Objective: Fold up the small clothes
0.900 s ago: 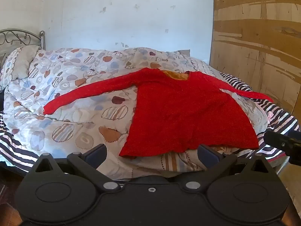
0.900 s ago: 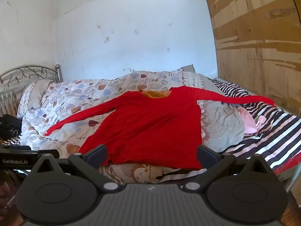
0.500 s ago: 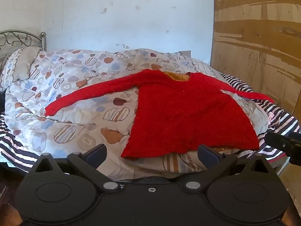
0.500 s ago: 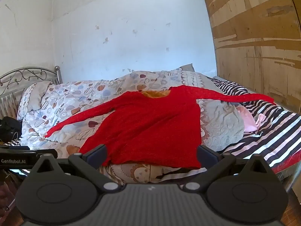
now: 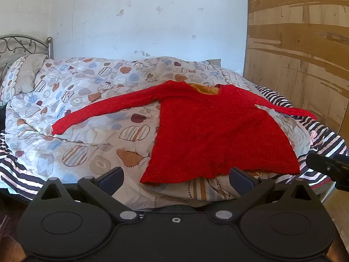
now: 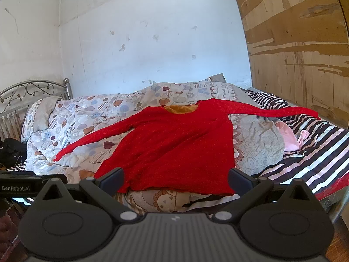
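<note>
Both tongs, left (image 5: 175, 178) and right (image 6: 175, 178), wide, holding nothing, near bed (image 6: 316, 152) edge; red shirt (image 5: 218, 135) flat on quilt (image 5: 87, 100), just beyond, sleeves spread.

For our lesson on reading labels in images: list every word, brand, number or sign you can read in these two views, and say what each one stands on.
"GenRobot.AI": white letters on the black body of the left gripper, seen at the left edge of the right wrist view.

No other readable text: the red top, the patterned duvet, the striped sheet and the wall show none. The small emblem on the right gripper's own housing is a mark, not letters.
</note>
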### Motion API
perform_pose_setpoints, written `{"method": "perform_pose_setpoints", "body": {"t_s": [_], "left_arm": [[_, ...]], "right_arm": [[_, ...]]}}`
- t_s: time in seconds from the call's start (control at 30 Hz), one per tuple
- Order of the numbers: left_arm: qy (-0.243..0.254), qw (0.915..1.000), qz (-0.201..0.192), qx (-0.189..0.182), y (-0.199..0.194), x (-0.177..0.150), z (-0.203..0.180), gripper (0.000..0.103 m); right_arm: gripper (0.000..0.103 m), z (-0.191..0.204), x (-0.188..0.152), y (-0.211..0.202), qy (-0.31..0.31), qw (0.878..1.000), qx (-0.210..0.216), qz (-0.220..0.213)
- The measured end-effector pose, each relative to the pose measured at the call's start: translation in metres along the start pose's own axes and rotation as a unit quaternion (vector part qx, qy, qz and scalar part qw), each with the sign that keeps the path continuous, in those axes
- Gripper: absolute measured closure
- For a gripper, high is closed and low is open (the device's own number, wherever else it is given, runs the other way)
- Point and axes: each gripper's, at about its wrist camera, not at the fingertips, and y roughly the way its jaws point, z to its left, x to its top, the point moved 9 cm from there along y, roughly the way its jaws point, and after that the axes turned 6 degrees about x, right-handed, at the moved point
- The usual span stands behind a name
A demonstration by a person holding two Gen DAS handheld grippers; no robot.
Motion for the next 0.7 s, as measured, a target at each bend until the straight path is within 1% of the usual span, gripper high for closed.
{"method": "perform_pose_setpoints", "body": {"t_s": [0.23, 0.67, 0.7], "left_arm": [[0.000, 1.0000, 0.000, 0.001, 0.0026, -0.0023, 0.0007, 0.001], [-0.002, 1.0000, -0.001, -0.001, -0.0061, 0.0029, -0.0060, 0.001], [-0.001, 1.0000, 0.000, 0.001, 0.0027, -0.0022, 0.0005, 0.001]], "right_arm": [[0.000, -0.0001, 0.0002, -0.0007, 0.001, 1.000, 0.000, -0.001], [0.000, 0.0001, 0.0001, -0.0007, 0.002, 1.000, 0.001, 0.000], [0.000, 0.0004, 0.0001, -0.0006, 0.002, 1.000, 0.001, 0.000]]}}
